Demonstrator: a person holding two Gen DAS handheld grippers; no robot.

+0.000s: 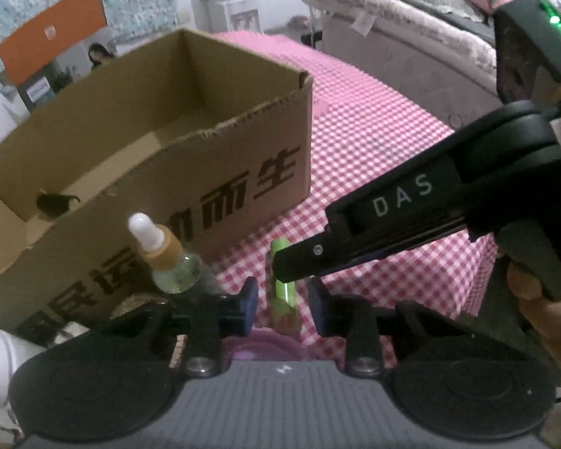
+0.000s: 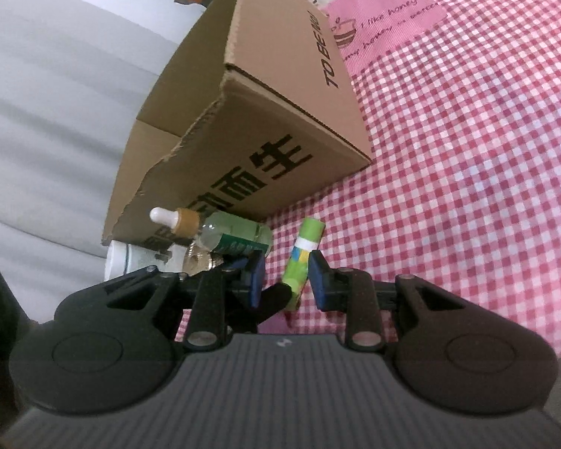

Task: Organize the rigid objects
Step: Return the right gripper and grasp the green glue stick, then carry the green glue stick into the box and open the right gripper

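Note:
A green glue stick (image 1: 283,289) (image 2: 302,256) stands on the pink checked cloth in front of an open cardboard box (image 1: 161,164) (image 2: 280,127). My left gripper (image 1: 283,305) is open, its blue pads either side of the stick. My right gripper (image 2: 286,280) is open around the stick too; its body (image 1: 411,217) reaches in from the right, its tip at the stick's top. A dropper bottle (image 1: 168,258) (image 2: 220,234) with a white bulb stands just left of the stick. A dark object (image 1: 56,202) lies inside the box.
A white cylindrical container (image 2: 131,260) sits by the box's near corner. A purple lid-like thing (image 1: 258,344) lies under my left gripper. A grey sofa (image 1: 411,48) stands beyond the table's far right edge. Checked cloth (image 2: 467,149) stretches right of the box.

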